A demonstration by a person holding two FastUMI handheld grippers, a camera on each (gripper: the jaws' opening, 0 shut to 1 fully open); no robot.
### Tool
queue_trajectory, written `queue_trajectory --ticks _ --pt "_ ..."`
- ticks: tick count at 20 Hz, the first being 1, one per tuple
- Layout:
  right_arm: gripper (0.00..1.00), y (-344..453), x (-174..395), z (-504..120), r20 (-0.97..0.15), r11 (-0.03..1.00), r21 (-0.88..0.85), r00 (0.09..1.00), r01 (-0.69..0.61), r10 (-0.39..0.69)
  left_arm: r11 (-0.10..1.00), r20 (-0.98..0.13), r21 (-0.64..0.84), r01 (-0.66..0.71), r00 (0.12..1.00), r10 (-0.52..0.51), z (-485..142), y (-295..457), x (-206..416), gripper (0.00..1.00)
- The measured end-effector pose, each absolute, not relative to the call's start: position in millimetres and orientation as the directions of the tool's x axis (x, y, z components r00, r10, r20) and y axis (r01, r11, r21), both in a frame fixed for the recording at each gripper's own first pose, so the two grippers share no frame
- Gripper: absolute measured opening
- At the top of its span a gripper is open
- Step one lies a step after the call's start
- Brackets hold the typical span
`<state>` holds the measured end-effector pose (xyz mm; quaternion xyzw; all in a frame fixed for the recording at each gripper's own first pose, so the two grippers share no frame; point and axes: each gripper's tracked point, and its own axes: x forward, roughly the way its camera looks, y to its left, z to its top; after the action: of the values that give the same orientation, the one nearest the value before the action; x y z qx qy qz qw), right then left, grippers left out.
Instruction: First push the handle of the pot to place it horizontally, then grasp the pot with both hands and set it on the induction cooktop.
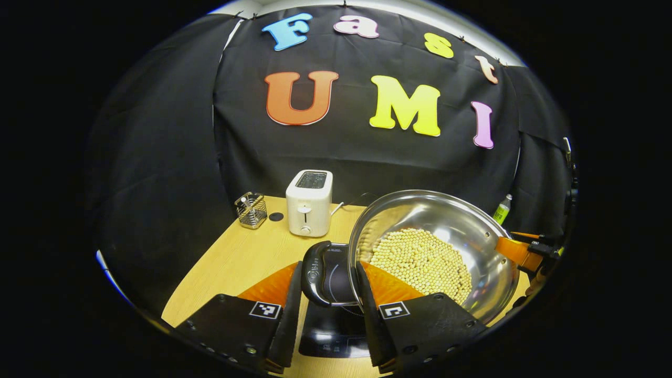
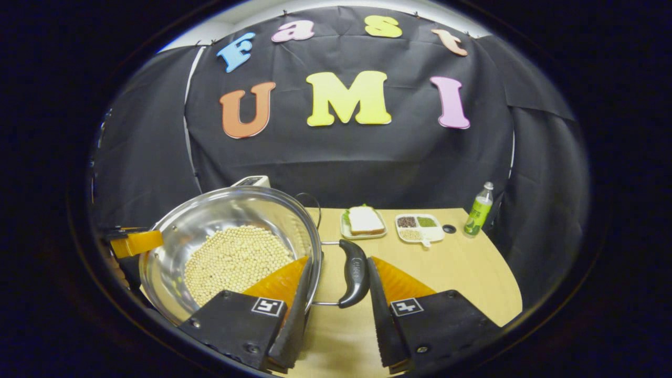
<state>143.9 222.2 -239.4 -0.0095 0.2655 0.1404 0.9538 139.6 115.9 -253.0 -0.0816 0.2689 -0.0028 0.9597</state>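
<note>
Above the black induction cooktop [image 1: 331, 320], the shiny steel pot [image 1: 451, 231] full of pale round beans [image 1: 420, 262] hangs tilted over the wooden table [image 1: 231, 262]. Left gripper [image 1: 329, 307] straddles one black loop handle [image 1: 317, 273]; right gripper [image 2: 338, 310] straddles the opposite handle [image 2: 354, 273]. Fingers of both flank the handles; whether they press, I cannot tell.

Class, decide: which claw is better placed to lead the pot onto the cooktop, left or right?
Left. The left claw straddles one pot handle directly above the cooktop. The right claw straddles the other handle over bare table, farther from it.
</note>
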Motion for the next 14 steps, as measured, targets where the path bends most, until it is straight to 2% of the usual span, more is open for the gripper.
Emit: queue_trajectory --ticks 14 --pt "0.60 261.5 207.2 -312.9 -0.596 0.968 0.072 0.767 -0.241 0.236 0.986 -0.585 -0.161 -0.039 0.808 -0.063 -327.3 136.6 209.9 0.53"
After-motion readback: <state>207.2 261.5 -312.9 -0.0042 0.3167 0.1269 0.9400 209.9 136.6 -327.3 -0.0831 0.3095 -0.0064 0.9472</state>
